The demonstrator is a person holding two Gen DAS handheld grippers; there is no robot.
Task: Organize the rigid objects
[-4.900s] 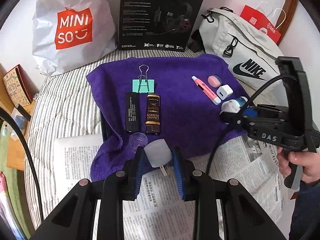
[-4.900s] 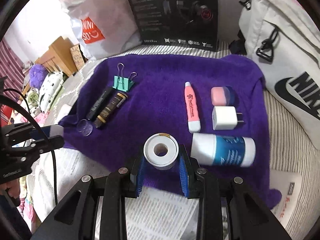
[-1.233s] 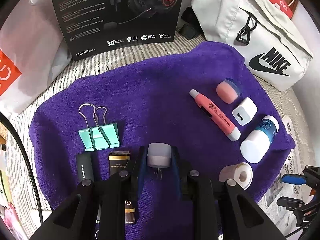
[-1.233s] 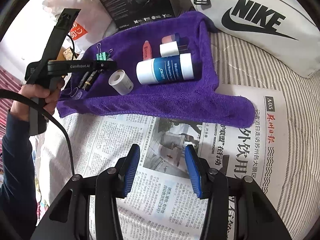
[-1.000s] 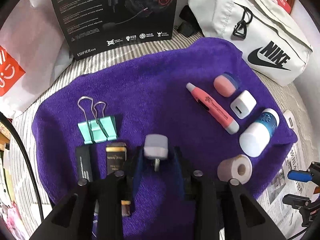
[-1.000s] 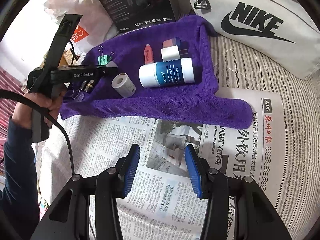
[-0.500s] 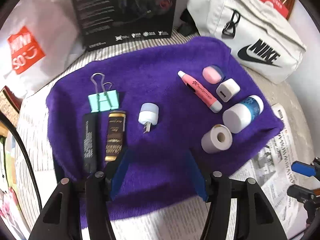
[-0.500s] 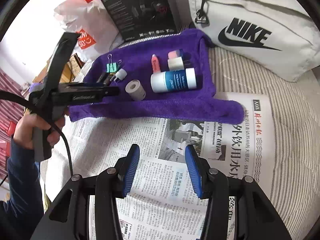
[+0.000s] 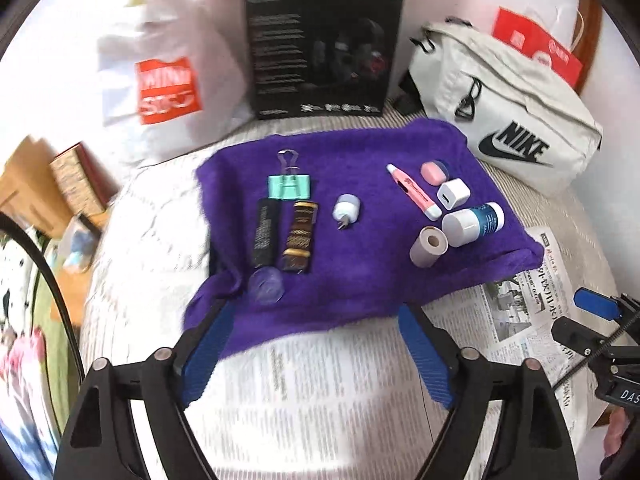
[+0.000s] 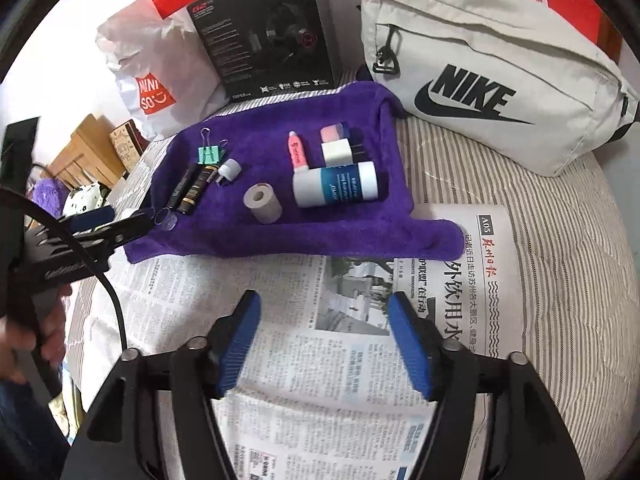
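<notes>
Items lie sorted on the towel; the plug sits at 12 o'clock. Left claw and right claw have just been opening, both empty. Little appears left.

- One purple towel is spread on the bed.
- One teal binder clip is counted on it at 11 o'clock.
- Two dark slim cases lie side by side below the clip.
- One clear round cap is seen at 7 o'clock.
- Two white plug adapters are counted.
- One pink pen, one pink-lidded pot, one blue-labelled bottle and one tape roll are grouped at 3 o'clock.
- Two grippers are counted.
</notes>
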